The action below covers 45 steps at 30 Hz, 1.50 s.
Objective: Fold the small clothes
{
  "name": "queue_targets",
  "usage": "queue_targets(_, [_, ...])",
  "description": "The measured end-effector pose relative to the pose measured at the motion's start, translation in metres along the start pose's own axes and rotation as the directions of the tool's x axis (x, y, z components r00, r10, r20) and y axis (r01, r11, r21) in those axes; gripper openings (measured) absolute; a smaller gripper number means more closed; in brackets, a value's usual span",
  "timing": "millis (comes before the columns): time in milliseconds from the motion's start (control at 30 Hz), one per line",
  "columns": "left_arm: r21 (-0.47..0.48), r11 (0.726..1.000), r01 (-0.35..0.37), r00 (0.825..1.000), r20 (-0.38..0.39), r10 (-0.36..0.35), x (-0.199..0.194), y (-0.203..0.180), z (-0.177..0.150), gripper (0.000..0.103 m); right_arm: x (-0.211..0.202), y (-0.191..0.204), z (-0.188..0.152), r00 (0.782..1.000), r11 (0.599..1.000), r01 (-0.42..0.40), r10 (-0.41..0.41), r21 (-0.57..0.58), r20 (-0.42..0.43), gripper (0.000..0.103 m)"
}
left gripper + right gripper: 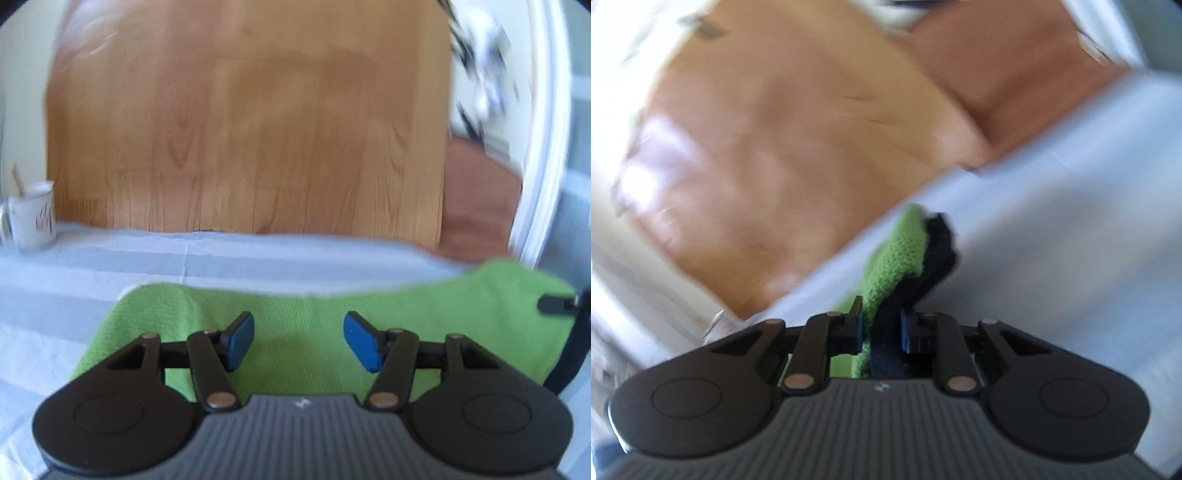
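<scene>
A small green garment [303, 314] with a dark edge lies spread on the pale blue striped cloth [110, 266] covering the table. My left gripper [298, 341] is open, its blue pads [242, 341] hovering over the middle of the green garment. My right gripper [882, 328] is shut on the green garment [897, 258] at its corner, where green fabric and a black trim [938, 251] bunch up between the jaws. The right gripper's tip [554, 304] shows at the far right of the left wrist view, at the garment's right end.
A white mug [33, 214] with a stick in it stands at the table's far left edge. Beyond the table edge are wooden floor [240, 129], a brown rug [480, 199] and a white frame [543, 166] at the right.
</scene>
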<state>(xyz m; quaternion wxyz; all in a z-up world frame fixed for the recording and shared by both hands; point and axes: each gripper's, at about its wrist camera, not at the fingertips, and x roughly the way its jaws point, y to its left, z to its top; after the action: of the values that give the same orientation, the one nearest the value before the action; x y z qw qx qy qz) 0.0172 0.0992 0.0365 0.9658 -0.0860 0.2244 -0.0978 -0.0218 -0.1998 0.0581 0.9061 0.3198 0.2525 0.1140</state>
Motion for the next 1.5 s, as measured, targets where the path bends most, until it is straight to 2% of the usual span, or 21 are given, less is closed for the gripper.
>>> queue_targets(67, [-0.144,0.989,0.041,0.998,0.05,-0.034,-0.011,0.028,0.01,0.056,0.004,0.043,-0.001,1.0,0.989,-0.028,0.029,-0.142,0.005,0.021])
queue_targets(167, [-0.318,0.944,0.085,0.988,0.148,-0.039,-0.029,0.072,0.02,0.056,0.023,0.103,-0.014,0.994,0.946,-0.107,0.098,-0.306,-0.045,0.021])
queue_targets(267, [-0.413,0.908,0.076,0.975,0.221,0.019,-0.047,0.105,0.023,0.056,0.056,0.151,-0.038,0.983,0.883,-0.175,0.135,-0.435,-0.121,0.02])
queue_targets(333, [-0.445,0.895,0.045,0.97,0.233,0.067,-0.054,0.12,0.024,0.056,0.082,0.176,-0.058,0.971,0.839,-0.221,0.143,-0.498,-0.19,0.019])
queue_targets(433, [-0.477,0.879,0.004,0.963,0.239,0.125,-0.062,0.135,0.024,0.056,0.126,0.195,-0.088,0.942,0.802,-0.278,0.121,-0.529,-0.312,0.018])
queue_targets(500, [-0.49,0.872,-0.013,0.956,0.251,0.155,-0.066,0.141,0.024,0.057,0.156,0.193,-0.105,0.911,0.804,-0.305,0.089,-0.51,-0.403,0.018])
queue_targets(567, [-0.485,0.874,-0.031,0.954,0.246,0.17,-0.067,0.143,0.027,0.057,0.17,0.186,-0.112,0.9,0.806,-0.34,0.129,-0.484,-0.417,0.018])
queue_targets(633, [-0.472,0.881,-0.029,0.964,0.22,0.149,-0.06,0.14,0.027,0.058,0.172,0.184,-0.108,0.894,0.801,-0.363,0.156,-0.476,-0.419,0.025])
queue_targets(700, [-0.442,0.897,-0.007,0.978,0.185,0.099,-0.051,0.134,0.028,0.058,0.166,0.178,-0.101,0.86,0.799,-0.428,0.215,-0.424,-0.462,0.038])
queue_targets(767, [-0.414,0.91,0.017,0.985,0.165,0.057,-0.046,0.127,0.027,0.059,0.153,0.172,-0.091,0.839,0.8,-0.466,0.264,-0.378,-0.476,0.038])
queue_targets(833, [-0.388,0.922,0.014,0.986,0.159,0.052,-0.044,0.119,0.026,0.059,0.134,0.161,-0.074,0.838,0.805,-0.489,0.326,-0.337,-0.437,0.038])
queue_targets(900, [-0.372,0.928,0.005,0.988,0.146,0.053,-0.042,0.114,0.025,0.059,0.119,0.147,-0.053,0.864,0.826,-0.47,0.358,-0.313,-0.353,0.033])
queue_targets(1000, [-0.344,0.939,-0.009,0.99,0.13,0.057,-0.038,0.105,0.023,0.059,0.119,0.129,-0.023,0.926,0.885,-0.353,0.286,-0.302,-0.246,0.023])
queue_targets(1067, [-0.308,0.95,-0.055,0.988,0.123,0.097,-0.036,0.098,0.023,0.058,0.134,0.123,-0.012,0.943,0.911,-0.297,0.232,-0.287,-0.238,0.021])
queue_targets(1167, [-0.253,0.958,-0.138,0.984,0.079,0.162,-0.026,0.092,0.022,0.048,0.167,0.129,-0.015,0.947,0.896,-0.246,0.142,-0.368,-0.287,0.019])
queue_targets(1233, [-0.219,0.956,-0.193,0.981,-0.016,0.195,-0.01,0.091,0.019,0.028,0.19,0.125,-0.024,0.932,0.882,-0.229,0.076,-0.411,-0.355,0.015])
queue_targets(1267, [-0.207,0.952,-0.224,0.974,-0.08,0.212,0.002,0.093,0.017,0.026,0.198,0.12,-0.03,0.922,0.883,-0.241,0.079,-0.403,-0.378,0.014])
queue_targets(1300, [-0.214,0.947,-0.24,0.968,-0.124,0.217,0.011,0.097,0.014,0.026,0.202,0.118,-0.033,0.923,0.889,-0.242,0.087,-0.389,-0.375,0.012])
queue_targets(1367, [-0.233,0.945,-0.229,0.971,-0.124,0.205,0.012,0.102,0.014,0.027,0.203,0.121,-0.033,0.926,0.896,-0.226,0.075,-0.383,-0.371,0.012])
queue_targets(1433, [-0.239,0.941,-0.239,0.969,-0.123,0.215,0.011,0.104,0.013,0.034,0.2,0.122,-0.033,0.926,0.895,-0.229,0.08,-0.382,-0.368,0.012])
queue_targets(1500, [-0.243,0.939,-0.242,0.969,-0.113,0.22,0.008,0.105,0.012,0.041,0.183,0.111,-0.023,0.929,0.922,-0.246,0.137,-0.299,-0.344,0.018])
